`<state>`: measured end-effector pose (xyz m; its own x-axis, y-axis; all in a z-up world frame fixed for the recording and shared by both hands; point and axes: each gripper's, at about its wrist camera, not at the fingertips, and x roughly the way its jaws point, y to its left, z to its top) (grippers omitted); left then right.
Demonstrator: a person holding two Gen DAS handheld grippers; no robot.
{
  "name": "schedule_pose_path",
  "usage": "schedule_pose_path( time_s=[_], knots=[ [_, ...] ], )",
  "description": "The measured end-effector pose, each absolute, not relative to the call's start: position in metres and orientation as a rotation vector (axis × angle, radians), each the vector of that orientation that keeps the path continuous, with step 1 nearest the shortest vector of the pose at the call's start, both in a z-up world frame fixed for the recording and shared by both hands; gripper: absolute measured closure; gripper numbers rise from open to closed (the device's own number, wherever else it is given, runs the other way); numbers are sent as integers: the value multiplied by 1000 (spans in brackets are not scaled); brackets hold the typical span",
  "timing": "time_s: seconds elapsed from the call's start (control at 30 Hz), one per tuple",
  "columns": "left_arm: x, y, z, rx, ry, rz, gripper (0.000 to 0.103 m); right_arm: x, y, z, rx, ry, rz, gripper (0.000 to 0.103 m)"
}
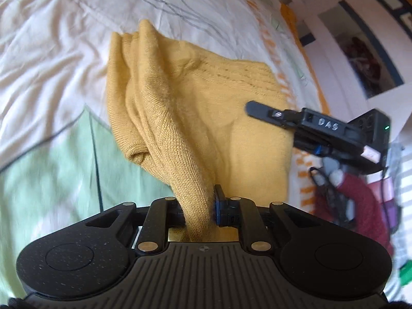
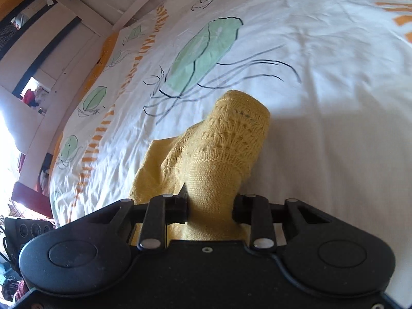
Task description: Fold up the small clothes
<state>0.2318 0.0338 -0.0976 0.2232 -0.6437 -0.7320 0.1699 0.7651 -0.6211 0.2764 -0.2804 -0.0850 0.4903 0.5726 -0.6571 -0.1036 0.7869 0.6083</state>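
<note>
both grippers, left gripper (image 1: 199, 206) and right gripper (image 2: 209, 206), clench bunched edges of a yellow knit sweater (image 1: 195, 97) lifted off the bed sheet (image 1: 51, 51); soft, light, stretchy, best pinched at hems.

In the left wrist view we see the knitted garment (image 1: 195, 108) lying on the bedspread (image 1: 51, 51) at centre frame, one bunched fold rising to the lower centre between the left gripper (image 1: 199, 209) fingers. The right gripper (image 1: 303, 121) sits at the garment's right edge. In the right wrist view, the garment (image 2: 221, 154) runs from mid-frame down into that gripper (image 2: 209, 206), bedspread (image 2: 322, 103) behind and beside it.
</note>
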Motion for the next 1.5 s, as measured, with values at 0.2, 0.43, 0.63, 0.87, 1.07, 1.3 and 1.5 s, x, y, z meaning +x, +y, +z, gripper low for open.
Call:
schedule_pose_path(
  time_s=[0.2,0.43,0.63,0.87,1.07,1.3,1.5],
  knots=[
    [200,22,-97,-211,1155,-456,77,249,-306,-87,429,914,251,38],
    [166,10,-55,-58,989,-462,76,235,-316,-65,345,787,228,17],
    [171,10,-17,-134,805,-452,70,232,-313,-56,289,745,218,7],
    [227,-7,-23,-75,746,-277,56,232,-306,-54,282,735,204,0],
    [269,-12,-57,-36,783,-155,56,234,-293,-59,195,754,175,0],
    [292,11,-98,-141,943,-108,53,248,-278,-78,153,819,153,0],
    [293,17,-97,-137,971,-116,46,252,-264,-102,57,883,136,1]
  ],
)
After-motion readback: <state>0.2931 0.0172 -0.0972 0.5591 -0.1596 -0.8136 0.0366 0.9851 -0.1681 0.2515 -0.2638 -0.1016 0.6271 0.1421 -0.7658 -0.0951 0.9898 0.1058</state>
